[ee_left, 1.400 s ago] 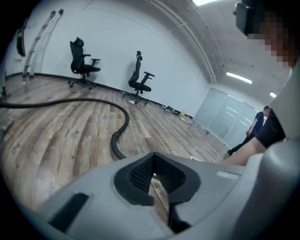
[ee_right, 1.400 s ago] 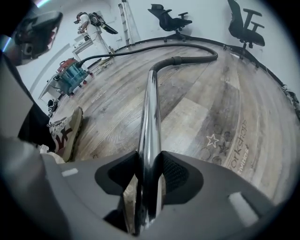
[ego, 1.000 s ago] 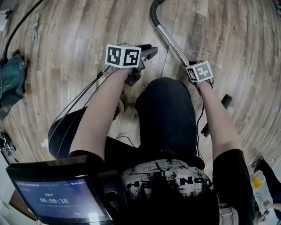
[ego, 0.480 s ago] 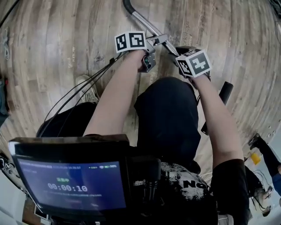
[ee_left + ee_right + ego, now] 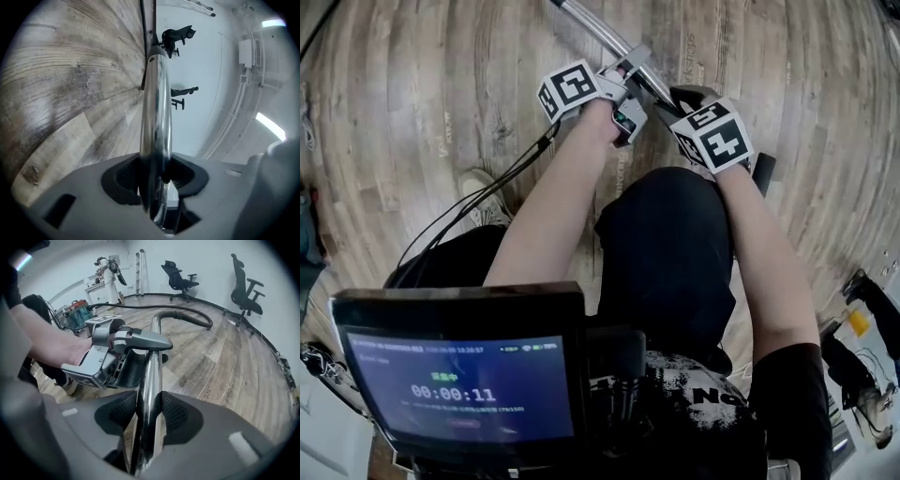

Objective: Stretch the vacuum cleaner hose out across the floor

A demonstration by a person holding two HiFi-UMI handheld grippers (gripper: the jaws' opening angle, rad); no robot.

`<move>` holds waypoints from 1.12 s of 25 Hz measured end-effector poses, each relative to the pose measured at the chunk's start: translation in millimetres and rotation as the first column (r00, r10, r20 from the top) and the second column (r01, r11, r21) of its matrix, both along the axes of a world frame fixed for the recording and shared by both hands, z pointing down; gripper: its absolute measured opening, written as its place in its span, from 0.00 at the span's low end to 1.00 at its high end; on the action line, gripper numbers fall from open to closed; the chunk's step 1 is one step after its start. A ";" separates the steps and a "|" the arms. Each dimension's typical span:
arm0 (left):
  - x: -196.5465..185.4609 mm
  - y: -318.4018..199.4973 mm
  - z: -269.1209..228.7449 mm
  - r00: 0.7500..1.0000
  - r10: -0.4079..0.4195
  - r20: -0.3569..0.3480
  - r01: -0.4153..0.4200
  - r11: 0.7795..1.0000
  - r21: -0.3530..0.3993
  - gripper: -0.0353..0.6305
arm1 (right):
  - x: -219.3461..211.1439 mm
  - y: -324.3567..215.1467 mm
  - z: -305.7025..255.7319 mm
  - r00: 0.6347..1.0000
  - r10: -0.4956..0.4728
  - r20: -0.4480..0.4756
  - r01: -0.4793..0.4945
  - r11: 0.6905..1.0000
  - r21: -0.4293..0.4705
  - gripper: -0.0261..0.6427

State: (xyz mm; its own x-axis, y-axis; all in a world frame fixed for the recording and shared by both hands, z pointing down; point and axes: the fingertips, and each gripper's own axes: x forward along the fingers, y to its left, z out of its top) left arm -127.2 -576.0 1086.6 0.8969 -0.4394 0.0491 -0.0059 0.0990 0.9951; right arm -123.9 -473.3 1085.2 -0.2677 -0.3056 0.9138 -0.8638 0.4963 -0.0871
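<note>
The black rubbery hose (image 5: pixel 187 311) curved over the grey-brown plank floor (image 5: pixel 412 112) toward its far edge, bending into a smooth chrome tube (image 5: pixel 598 28). The right gripper (image 5: pixel 149 416) clamped that tube between ridged pads. The left gripper (image 5: pixel 155 174), jaws just closing, pinched it too.

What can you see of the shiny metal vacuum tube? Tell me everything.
The metal tube is a straight, chrome-bright, mirror-like pipe, slanting away over the wood floor. Its far end joins a dark curved hose. Both grippers clamp it: the right gripper at the near end, the left gripper just beyond it, its jaws having just closed on the tube.
</note>
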 end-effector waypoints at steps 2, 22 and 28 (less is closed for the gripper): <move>-3.7 -4.4 -11.6 1.000 -0.004 -0.003 0.004 1.000 0.027 0.29 | 0.0 -4.6 1.8 0.998 -0.029 -0.051 0.030 0.999 0.021 0.32; -75.7 -96.5 -123.3 0.970 -0.241 0.022 0.228 0.941 0.250 0.11 | -28.7 -23.6 -32.3 0.953 -0.250 -0.172 0.264 0.963 0.062 0.20; -101.2 -108.2 -170.2 0.951 -0.281 0.133 0.224 0.917 0.330 0.11 | -59.5 -56.7 -59.7 0.939 -0.253 -0.232 0.287 0.950 0.122 0.16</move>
